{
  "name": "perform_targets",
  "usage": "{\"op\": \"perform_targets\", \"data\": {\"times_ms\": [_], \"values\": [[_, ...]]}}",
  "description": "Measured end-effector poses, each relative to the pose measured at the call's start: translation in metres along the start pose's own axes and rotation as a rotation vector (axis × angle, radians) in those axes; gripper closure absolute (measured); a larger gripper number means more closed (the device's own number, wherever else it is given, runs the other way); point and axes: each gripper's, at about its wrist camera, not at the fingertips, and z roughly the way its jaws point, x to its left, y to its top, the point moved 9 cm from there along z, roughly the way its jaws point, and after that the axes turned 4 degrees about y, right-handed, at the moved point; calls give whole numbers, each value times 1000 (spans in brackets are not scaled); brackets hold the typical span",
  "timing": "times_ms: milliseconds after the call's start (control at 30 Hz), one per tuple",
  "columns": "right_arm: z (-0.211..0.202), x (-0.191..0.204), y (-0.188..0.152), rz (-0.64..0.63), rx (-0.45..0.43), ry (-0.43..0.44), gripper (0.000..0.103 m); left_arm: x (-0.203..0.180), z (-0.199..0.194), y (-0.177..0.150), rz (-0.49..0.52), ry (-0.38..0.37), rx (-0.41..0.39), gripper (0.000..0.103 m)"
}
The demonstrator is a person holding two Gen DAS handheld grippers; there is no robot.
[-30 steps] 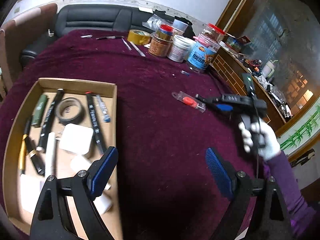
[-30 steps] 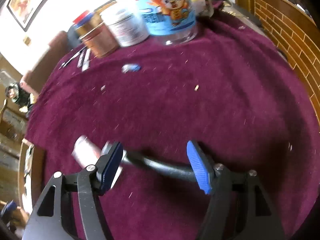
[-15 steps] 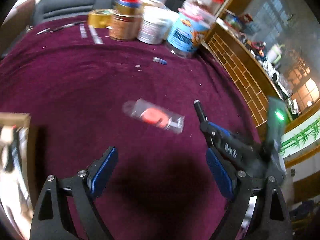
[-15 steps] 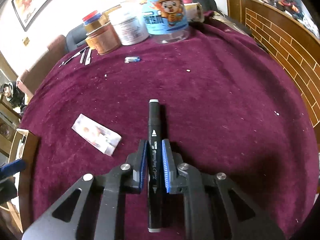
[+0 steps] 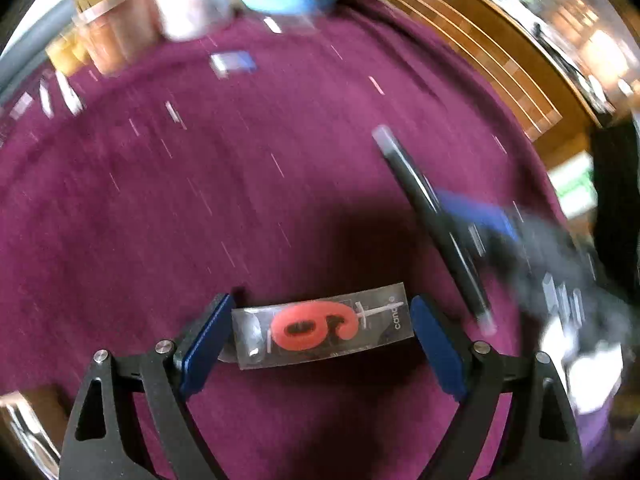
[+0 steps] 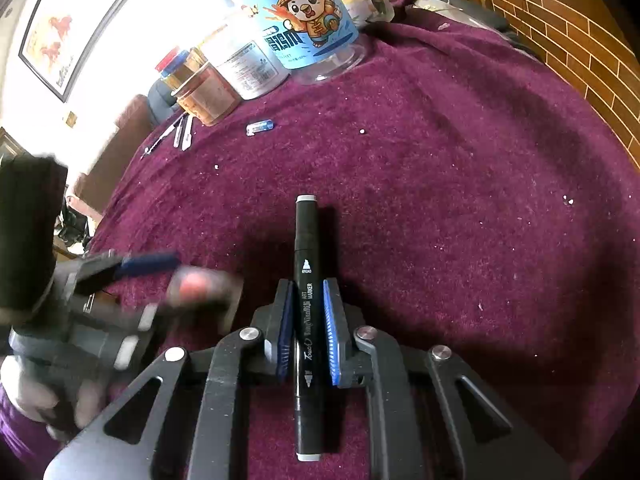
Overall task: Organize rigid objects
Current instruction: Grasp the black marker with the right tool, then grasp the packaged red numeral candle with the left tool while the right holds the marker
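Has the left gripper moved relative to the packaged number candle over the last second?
Yes. The left gripper has moved in on the candle packet: earlier the packet lay well ahead on the maroon cloth; now it sits between the open fingers.

the black art marker pen (image 6: 306, 320) reads "touch", "art marker" and "broad". the clear plastic packet (image 5: 322, 326) holds a red "6" or "9" candle and shows "cand".
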Motion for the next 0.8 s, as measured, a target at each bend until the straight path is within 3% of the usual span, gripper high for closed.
{"op": "perform_targets", "data": {"times_ms": [67, 167, 267, 367, 500, 600, 633, 700, 767, 800], "values": [[0, 0, 0, -2, -4, -7, 92, -7, -7, -19, 51, 37, -16, 19], [0, 0, 0, 4, -8, -6, 92, -14, -14, -29, 33, 2, -47, 19], [0, -1, 1, 12, -11, 7, 92, -17, -29, -33, 56, 14, -119, 19], [0, -1, 2, 11, -13, 8, 92, -19, -46, -35, 57, -38, -169, 18], [-1, -2, 2, 8, -14, 3, 91, -32, -39, -38, 255, 64, -152, 18], [-1, -1, 2, 13, -12, 15, 91, -47, -16, -43, 422, 114, -62, 17], [-1, -2, 2, 15, -12, 18, 91, -49, -14, -47, 481, 153, -70, 16], [-1, -3, 3, 22, -13, 27, 91, -56, -10, -55, 530, 185, -36, 17], [-1, -3, 4, 21, -14, 28, 91, -66, -17, -67, 543, 182, -21, 38], [0, -3, 4, 19, -15, 25, 91, -76, -21, -77, 547, 119, 9, 74]]}}
